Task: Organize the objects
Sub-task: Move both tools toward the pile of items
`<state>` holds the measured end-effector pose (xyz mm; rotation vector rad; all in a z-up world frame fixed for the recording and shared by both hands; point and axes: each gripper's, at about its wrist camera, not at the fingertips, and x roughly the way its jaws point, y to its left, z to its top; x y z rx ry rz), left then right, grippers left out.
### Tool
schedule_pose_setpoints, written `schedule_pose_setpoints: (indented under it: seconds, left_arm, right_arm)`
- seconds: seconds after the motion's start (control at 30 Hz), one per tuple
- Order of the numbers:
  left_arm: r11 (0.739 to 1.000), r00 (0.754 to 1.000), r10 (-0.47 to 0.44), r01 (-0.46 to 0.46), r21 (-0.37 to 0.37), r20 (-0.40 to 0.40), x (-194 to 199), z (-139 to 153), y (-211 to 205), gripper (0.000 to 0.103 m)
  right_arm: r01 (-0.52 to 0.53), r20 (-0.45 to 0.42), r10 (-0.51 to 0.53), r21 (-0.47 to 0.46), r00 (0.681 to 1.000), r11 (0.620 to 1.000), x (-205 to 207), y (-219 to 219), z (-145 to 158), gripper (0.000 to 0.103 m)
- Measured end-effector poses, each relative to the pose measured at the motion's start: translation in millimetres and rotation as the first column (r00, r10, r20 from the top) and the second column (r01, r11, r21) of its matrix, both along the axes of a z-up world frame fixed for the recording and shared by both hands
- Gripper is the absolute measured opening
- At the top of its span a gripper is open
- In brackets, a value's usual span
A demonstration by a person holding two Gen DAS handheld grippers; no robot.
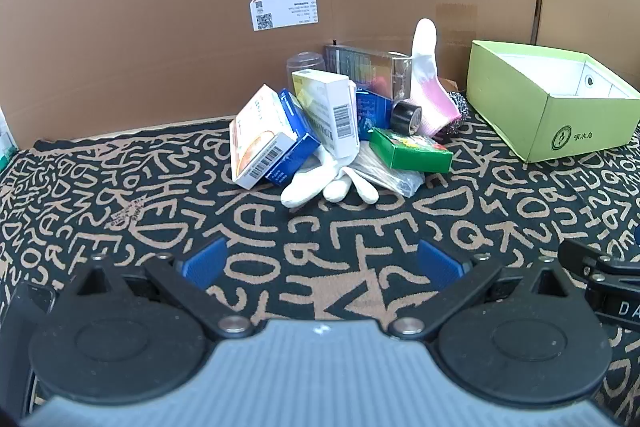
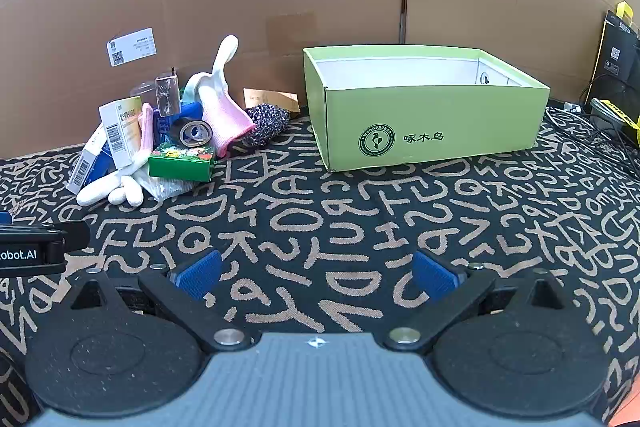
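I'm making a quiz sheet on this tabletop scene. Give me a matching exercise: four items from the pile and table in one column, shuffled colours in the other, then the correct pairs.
Things:
1. open cardboard box
2. tape roll
3. glove lying at the front of the pile
4. small flat carton beside the tape roll

Colours:
A. white
B. dark green
C. light green
D. black

Pairs: 1-C, 2-D, 3-A, 4-B

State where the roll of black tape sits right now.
In both views the tape stands on edge in the pile, just behind the green carton, beside the pink glove, left of the green box.
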<state>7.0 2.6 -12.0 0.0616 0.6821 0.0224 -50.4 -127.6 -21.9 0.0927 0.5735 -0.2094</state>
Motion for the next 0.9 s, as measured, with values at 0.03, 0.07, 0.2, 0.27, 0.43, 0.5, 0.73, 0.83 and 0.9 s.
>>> schedule_pose_setpoints:
  seconds: [0.03, 0.07, 0.2, 0.27, 0.43, 0.5, 0.73, 0.83, 0.9]
  left_arm:
    - [1.0, 1.0, 0.0, 0.0, 0.001, -0.001, 0.2, -0.1, 0.0, 0.103]
    - [1.0, 1.0, 0.0, 0.0, 0.001, 0.0, 0.4, -0.1, -0.2, 0.103]
    - [1.0, 1.0, 0.001, -0.001, 0.0, -0.003, 1.2, -0.4, 0.2, 0.103]
    - [1.0, 1.0, 0.002, -0.002, -0.001, -0.006, 1.8, -1.0, 0.9, 0.103]
    - [1.0, 1.0, 0.0, 0.0, -0.002, -0.012, 2.8, -2.9, 1.5, 0.103]
    - [1.0, 1.0, 0.0, 0.0, -0.001, -0.014, 3.4, -3.3, 1.4, 0.103]
    - [1.0, 1.0, 0.003, -0.003, -0.003, -0.03, 9.0, -6.9, 2.8, 0.103]
    - [1.0, 0.999, 0.004, -0.004, -0.004, -0.037, 11.8, -8.7, 2.9, 0.103]
    - [1.0, 0.999, 0.003, -0.003, -0.004, -0.043, 14.0, -10.0, 3.2, 0.103]
  right_arm:
    - [-0.001, -0.001, 0.001, 0.0, 1.0, 1.0, 0.4, 0.2, -0.4, 0.103]
    - [-0.001, -0.002, 0.001, 0.001, 1.0, 1.0, 0.8, 0.3, -0.7, 0.103]
    - [-0.002, -0.002, 0.002, 0.0, 1.0, 1.0, 1.3, 0.9, -1.4, 0.103]
    - [-0.001, -0.001, 0.001, 0.0, 1.0, 1.0, 1.1, 0.6, -0.8, 0.103]
    - [0.001, -0.009, -0.001, 0.011, 1.0, 1.0, 3.1, -0.5, -2.5, 0.103]
    - [0.0, -0.012, 0.0, 0.016, 1.0, 1.0, 4.2, -1.4, -2.6, 0.103]
    - [0.012, -0.009, -0.012, 0.031, 1.0, 0.999, 7.0, -4.8, -4.3, 0.103]
    - [0.007, -0.016, -0.006, 0.038, 1.0, 0.999, 10.0, -7.1, -6.0, 0.103]
    - [0.002, -0.024, -0.001, 0.041, 1.0, 0.999, 12.8, -7.6, -7.4, 0.103]
